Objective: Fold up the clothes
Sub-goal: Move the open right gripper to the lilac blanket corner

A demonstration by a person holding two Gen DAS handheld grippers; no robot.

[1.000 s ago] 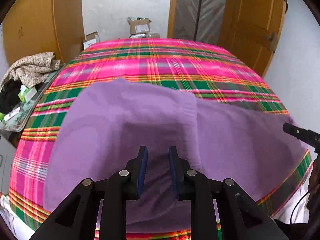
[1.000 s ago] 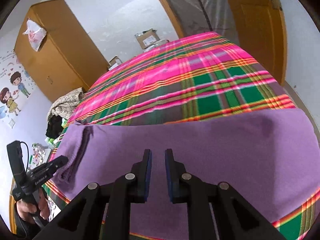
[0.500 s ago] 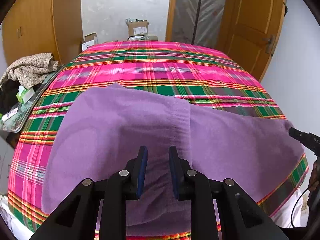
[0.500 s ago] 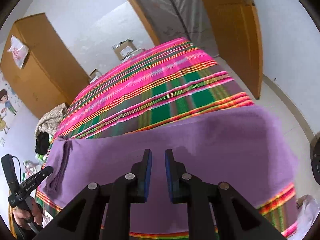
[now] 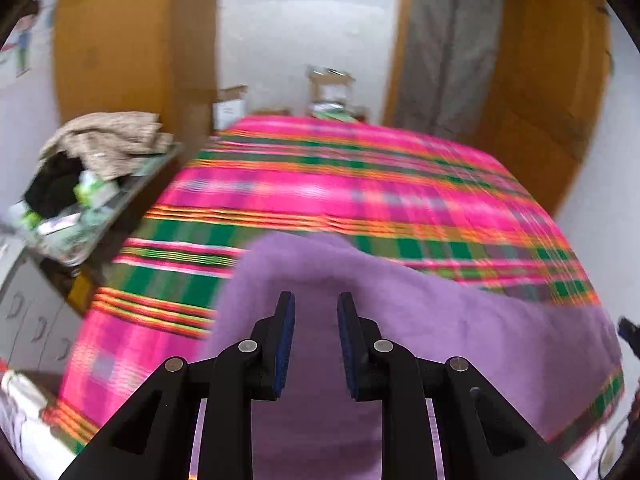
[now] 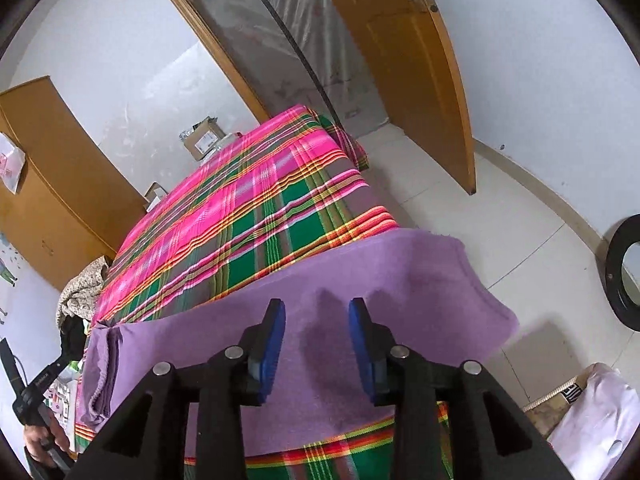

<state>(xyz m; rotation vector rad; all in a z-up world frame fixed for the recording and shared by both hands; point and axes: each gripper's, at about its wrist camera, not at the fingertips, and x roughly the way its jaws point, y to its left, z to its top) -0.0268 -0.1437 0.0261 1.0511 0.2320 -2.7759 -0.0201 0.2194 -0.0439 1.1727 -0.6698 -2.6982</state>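
The purple garment (image 6: 360, 280) is lying spread across the near end of the bed (image 6: 256, 216), on the pink and green plaid cover, and it is looking only partly folded. In the right wrist view its left end is bunching into a narrow rolled or doubled strip beside the bed's left edge, while its right end is hanging past the bed's right corner over the tiled floor (image 6: 500, 200). The long middle stretch is lying flat in what seems to be 1 layer, though any doubling underneath is not showing. By my judgement at least 1 more fold along the length is remaining, plus tucking in the overhanging end, so the task is sitting at an early to middle stage.

The left tongs (image 5: 314, 340) are hovering above the garment's left portion with their blue pads spread apart and nothing between them; the cloth is passing below and beyond the tips, and its far edge is curving just ahead of them. This view is blurring, so contact is hard to judge. The right tongs (image 6: 316, 340) are likewise standing spread, holding nothing, over the garment's right half, with 2 dark shadows falling on the cloth just ahead of the pads. The overhanging corner is lying to the right of these tongs, near but not touching.
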